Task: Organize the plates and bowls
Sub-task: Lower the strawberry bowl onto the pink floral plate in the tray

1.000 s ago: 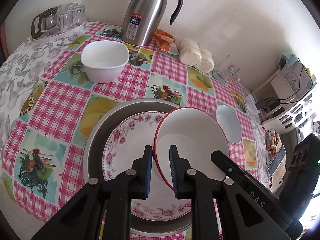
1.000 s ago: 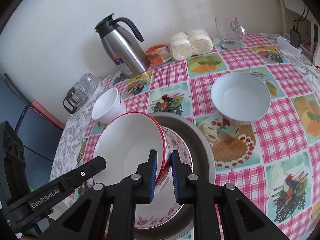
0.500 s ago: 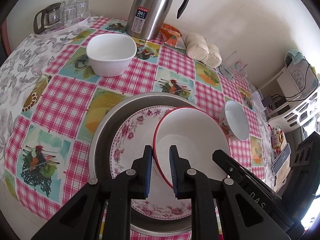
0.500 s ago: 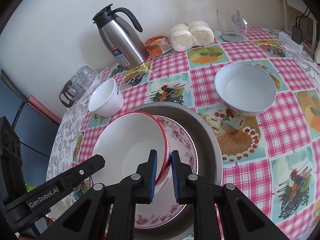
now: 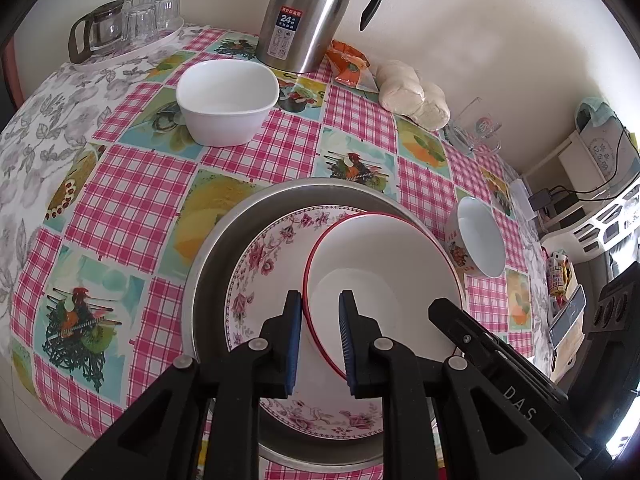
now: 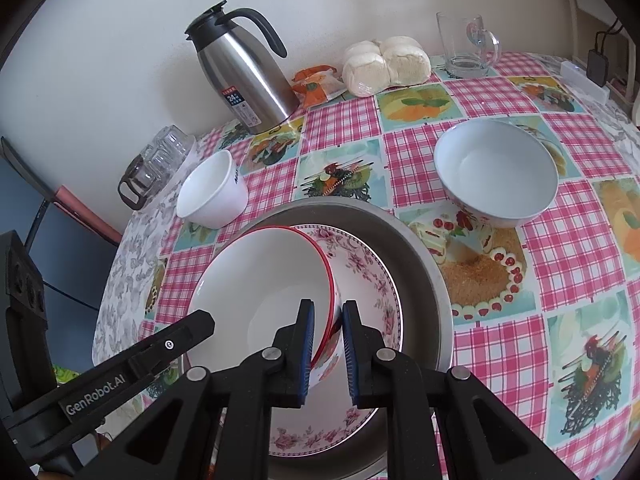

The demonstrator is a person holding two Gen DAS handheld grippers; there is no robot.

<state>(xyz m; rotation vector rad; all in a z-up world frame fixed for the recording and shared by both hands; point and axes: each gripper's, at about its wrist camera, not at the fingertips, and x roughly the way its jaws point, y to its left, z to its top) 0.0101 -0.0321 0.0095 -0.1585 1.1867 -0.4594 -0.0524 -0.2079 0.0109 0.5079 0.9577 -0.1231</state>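
Observation:
A white bowl with a red rim (image 5: 384, 276) (image 6: 264, 284) hangs just over a floral plate (image 5: 264, 264) (image 6: 372, 280), which lies in a wide metal basin (image 5: 224, 240) (image 6: 424, 272). My left gripper (image 5: 319, 332) is shut on the bowl's left rim. My right gripper (image 6: 327, 340) is shut on its right rim. A square white bowl (image 5: 228, 100) (image 6: 212, 192) stands on the checked cloth at the back. A round white bowl with a fruit pattern (image 5: 478, 242) (image 6: 496, 176) stands to the right of the basin.
A steel thermos jug (image 5: 308, 12) (image 6: 244, 76), an orange snack packet (image 5: 348, 64), wrapped buns (image 6: 384, 64) and a glass mug (image 6: 464, 44) line the wall. A tray of glasses (image 5: 124, 24) sits at the back left. The table's edge (image 5: 536, 264) drops off at right.
Both grippers and the red-rimmed bowl have come a little closer to the floral plate; the table fills more of both views. The grips have not changed.

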